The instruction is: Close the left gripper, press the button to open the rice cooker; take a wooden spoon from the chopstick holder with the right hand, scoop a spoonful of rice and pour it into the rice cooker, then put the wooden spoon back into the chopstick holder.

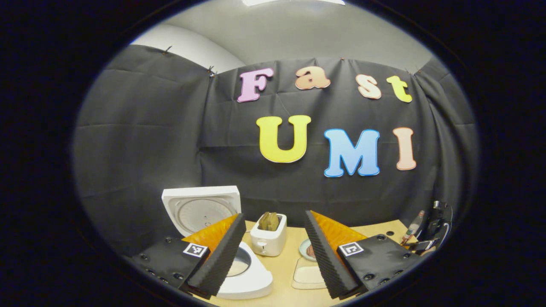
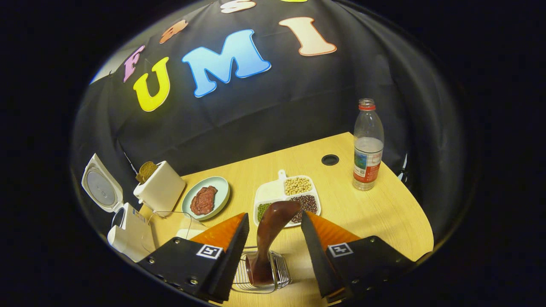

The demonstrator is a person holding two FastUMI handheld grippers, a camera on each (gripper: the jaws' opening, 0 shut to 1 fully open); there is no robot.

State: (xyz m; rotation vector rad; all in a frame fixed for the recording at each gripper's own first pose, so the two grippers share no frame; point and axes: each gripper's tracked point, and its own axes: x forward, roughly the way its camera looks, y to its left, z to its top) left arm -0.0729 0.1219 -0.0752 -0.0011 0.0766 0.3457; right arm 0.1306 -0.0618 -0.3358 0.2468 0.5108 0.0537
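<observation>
Standing open already: rice cooker (image 1: 239,273), lid (image 1: 200,209) up. Hovering with jaws wide, gripping nothing: left gripper (image 1: 273,256). Straddling wooden spoon (image 2: 268,234) in wire chopstick holder (image 2: 262,273), jaws spread, not touching: right gripper (image 2: 273,256). Remaining: grasping, scooping, pouring, returning.

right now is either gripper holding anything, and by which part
Nothing is held. The right gripper is open, its fingers either side of the dark brown wooden spoon standing in the wire chopstick holder, not touching. The left gripper is open too.
</observation>
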